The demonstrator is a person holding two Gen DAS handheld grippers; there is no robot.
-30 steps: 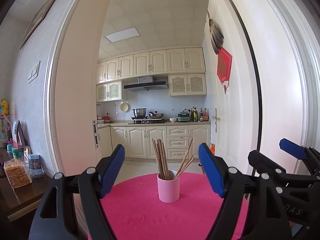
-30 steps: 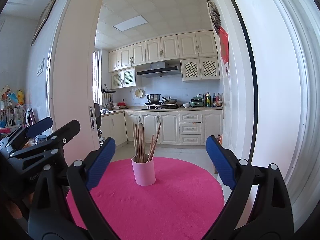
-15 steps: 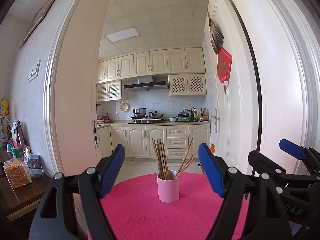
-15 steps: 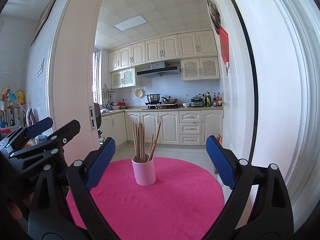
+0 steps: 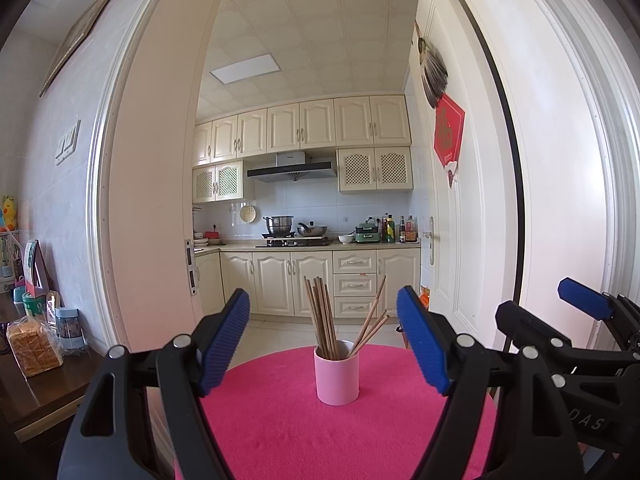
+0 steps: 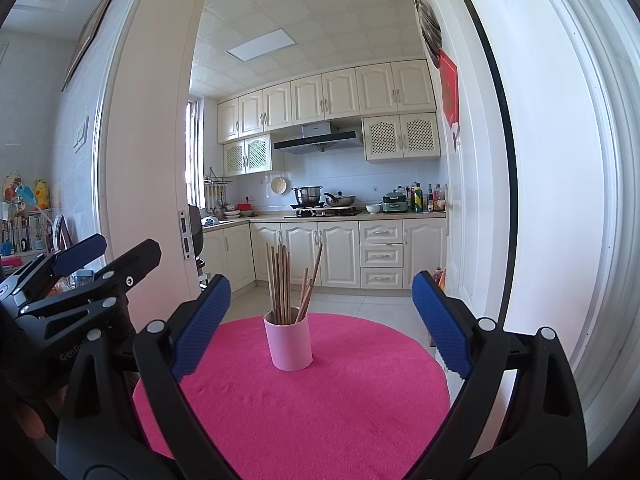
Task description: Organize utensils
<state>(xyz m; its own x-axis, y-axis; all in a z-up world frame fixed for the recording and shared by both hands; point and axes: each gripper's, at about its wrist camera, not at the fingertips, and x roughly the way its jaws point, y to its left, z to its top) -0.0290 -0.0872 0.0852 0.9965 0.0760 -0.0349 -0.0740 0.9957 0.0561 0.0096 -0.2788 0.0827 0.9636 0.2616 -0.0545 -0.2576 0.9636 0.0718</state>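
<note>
A pink cup [image 5: 337, 374] stands upright on a round table with a bright pink cloth [image 5: 304, 432]. Several brown wooden chopsticks [image 5: 322, 320] stand in the cup, some upright, some leaning right. The cup [image 6: 289, 343] and chopsticks [image 6: 280, 284] also show in the right wrist view on the pink cloth [image 6: 320, 408]. My left gripper [image 5: 324, 344] is open and empty, held back from the cup. My right gripper [image 6: 320, 320] is open and empty, also short of the cup. The right gripper [image 5: 576, 320] shows at the right of the left wrist view; the left gripper [image 6: 84, 268] shows at the left of the right wrist view.
A dark wooden side table [image 5: 36, 392] at the left holds a bread loaf [image 5: 34, 348] and jars [image 5: 68, 322]. Behind the round table an open doorway leads to a kitchen with cream cabinets [image 5: 320, 284]. A white door [image 5: 460, 200] stands to the right.
</note>
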